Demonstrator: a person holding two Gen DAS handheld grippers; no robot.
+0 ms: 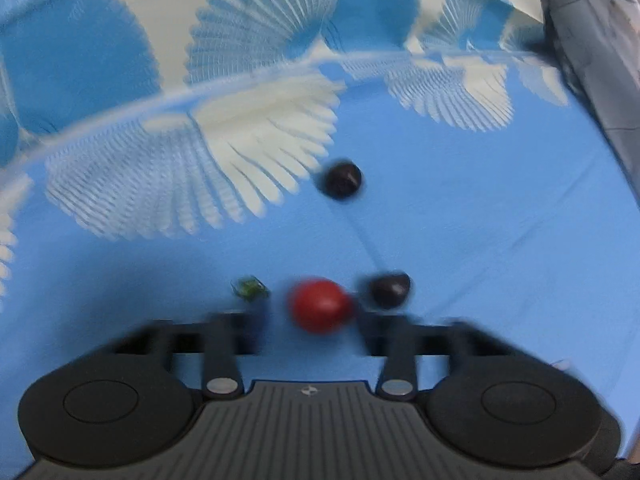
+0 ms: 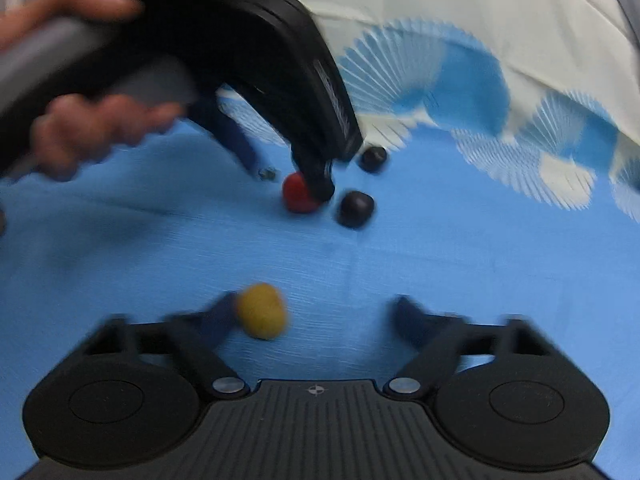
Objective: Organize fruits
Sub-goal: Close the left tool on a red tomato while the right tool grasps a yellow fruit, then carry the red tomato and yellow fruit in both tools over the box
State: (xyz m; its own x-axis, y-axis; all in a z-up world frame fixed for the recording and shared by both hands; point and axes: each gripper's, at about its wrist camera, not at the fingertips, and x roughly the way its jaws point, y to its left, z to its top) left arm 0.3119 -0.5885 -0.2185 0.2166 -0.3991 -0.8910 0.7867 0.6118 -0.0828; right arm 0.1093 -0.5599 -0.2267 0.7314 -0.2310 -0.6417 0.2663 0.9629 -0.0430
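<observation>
Over the blue cloth [image 1: 460, 220], all motion-blurred, my left gripper [image 1: 310, 320] stands around the red fruit [image 1: 320, 306] without clearly pinching it, while my right gripper [image 2: 316, 316], spread, brushes the yellow fruit [image 2: 262, 311] with one finger, two dark fruits [image 2: 355, 208] nearby.

Blue cloth [image 1: 480, 208] covers surface; cream-and-blue fan-patterned fabric [image 1: 256, 16] rises behind; grey drape [image 1: 592, 60] at right.
</observation>
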